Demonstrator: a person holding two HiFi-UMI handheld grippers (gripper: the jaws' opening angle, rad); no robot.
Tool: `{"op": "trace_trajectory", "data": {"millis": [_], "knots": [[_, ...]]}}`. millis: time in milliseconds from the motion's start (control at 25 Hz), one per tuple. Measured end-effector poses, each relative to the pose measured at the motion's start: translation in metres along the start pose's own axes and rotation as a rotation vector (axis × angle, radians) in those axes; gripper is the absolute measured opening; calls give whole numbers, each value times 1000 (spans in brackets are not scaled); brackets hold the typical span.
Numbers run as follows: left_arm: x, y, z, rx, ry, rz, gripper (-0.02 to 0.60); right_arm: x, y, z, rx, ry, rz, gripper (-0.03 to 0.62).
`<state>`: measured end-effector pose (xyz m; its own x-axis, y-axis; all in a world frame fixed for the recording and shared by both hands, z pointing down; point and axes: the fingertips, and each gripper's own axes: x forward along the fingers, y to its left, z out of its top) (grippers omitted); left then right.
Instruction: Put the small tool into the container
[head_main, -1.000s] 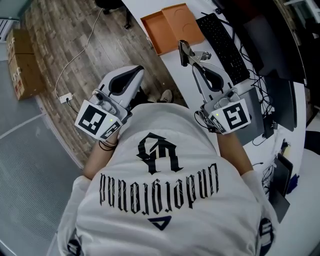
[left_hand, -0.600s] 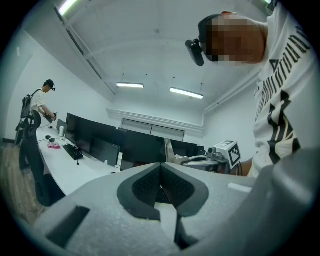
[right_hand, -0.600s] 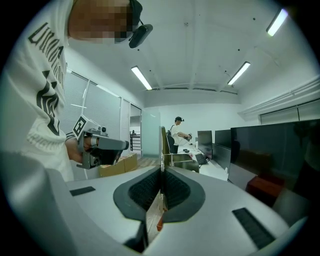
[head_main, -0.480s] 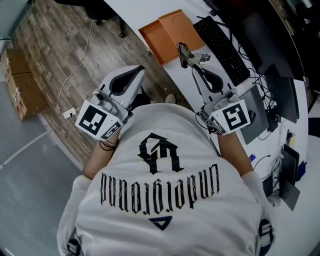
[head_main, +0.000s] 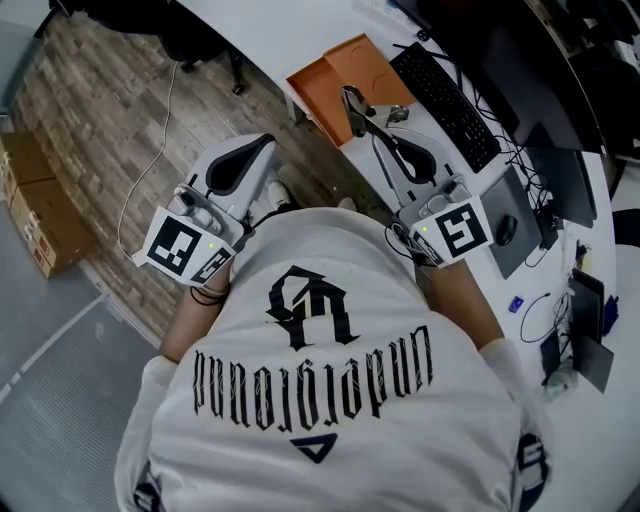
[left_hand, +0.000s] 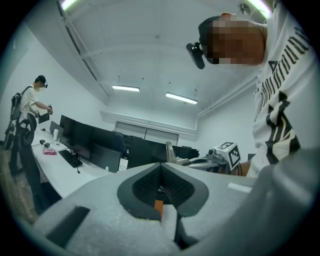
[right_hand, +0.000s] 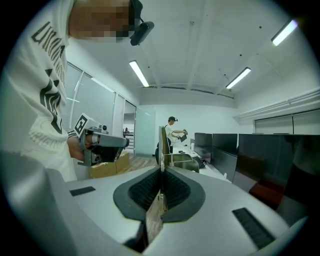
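My right gripper (head_main: 378, 132) is shut on the small tool (head_main: 362, 108), a dark metal piece with a silver arm that sticks out past the jaws. It hangs above the white desk's (head_main: 290, 35) front edge, right beside the orange container (head_main: 345, 70), an open flat box. In the right gripper view the tool (right_hand: 170, 152) rises from my right gripper (right_hand: 161, 171), whose pads are closed on it. My left gripper (head_main: 266, 142) is held over the wooden floor, left of the desk, shut and with nothing in it. In its own view my left gripper (left_hand: 161, 166) shows both pads meeting.
A black keyboard (head_main: 445, 90), monitors and a mouse (head_main: 505, 228) on a grey pad lie right of the container. Cables and small devices crowd the desk's right end. Cardboard boxes (head_main: 35, 210) stand on the floor at left. Another person (right_hand: 175, 131) works at a far desk.
The right gripper with the tool has drifted left and nearer to the orange container. The left gripper shifted slightly left. Both stay shut.
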<state>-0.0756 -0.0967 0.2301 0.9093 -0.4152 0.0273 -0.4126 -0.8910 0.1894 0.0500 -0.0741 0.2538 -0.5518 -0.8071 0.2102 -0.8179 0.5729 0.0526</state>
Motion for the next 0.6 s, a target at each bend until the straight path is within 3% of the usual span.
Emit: {"op": "trace_trajectory", "data": {"millis": [600], "knots": [[-55,52,5,-24,-31,-83,14,54,58,12,-5,21,-63,15]]}}
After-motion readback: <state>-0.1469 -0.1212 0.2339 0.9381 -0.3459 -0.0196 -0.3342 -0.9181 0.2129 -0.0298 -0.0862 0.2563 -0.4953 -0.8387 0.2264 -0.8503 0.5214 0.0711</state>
